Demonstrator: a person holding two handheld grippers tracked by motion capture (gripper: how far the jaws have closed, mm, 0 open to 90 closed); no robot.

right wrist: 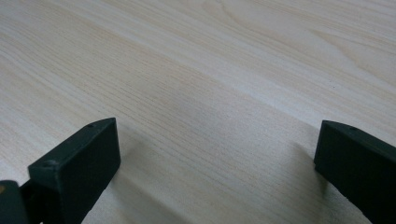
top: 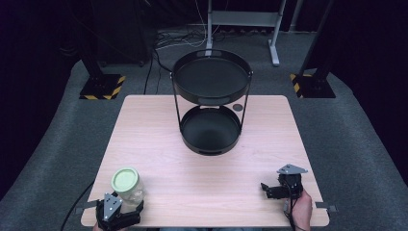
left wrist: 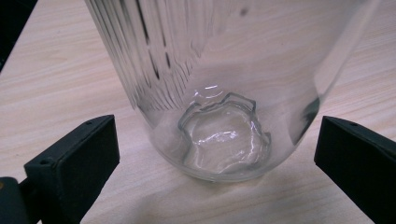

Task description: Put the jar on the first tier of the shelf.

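Glass jar [top: 128, 185] with a pale green lid [top: 125, 179] sits at the lower left of the high view, right near the table [top: 202, 178] edge. So the job in hand looks like picking that jar up, and my guess is it's headed for the black two-tier rack [top: 210, 101] up in the middle of the frame, though that part is just me reading the layout.

Left gripper [top: 121, 210] is parked right behind the jar. In the left gripper view the jaws are spread wide with the jar's clear base [left wrist: 224, 140] sitting between them, a visible gap on both sides, so nothing is pinched yet. The jar stands upright on the wood and looks empty, as far as I can see through it.

Right gripper [top: 274, 190] is over at the lower right of the high view, well apart from the jar, held in a hand [top: 302, 209]. Its jaws are spread too, with just bare tabletop between them.

Progress-wise: I'd say this is barely started. The approach is lined up, but the squeeze, the lift and the carry over to the rack are all left to do. Both rack trays look bare from here. Smooth round glass, so I'd expect it wants a square grip on the body.
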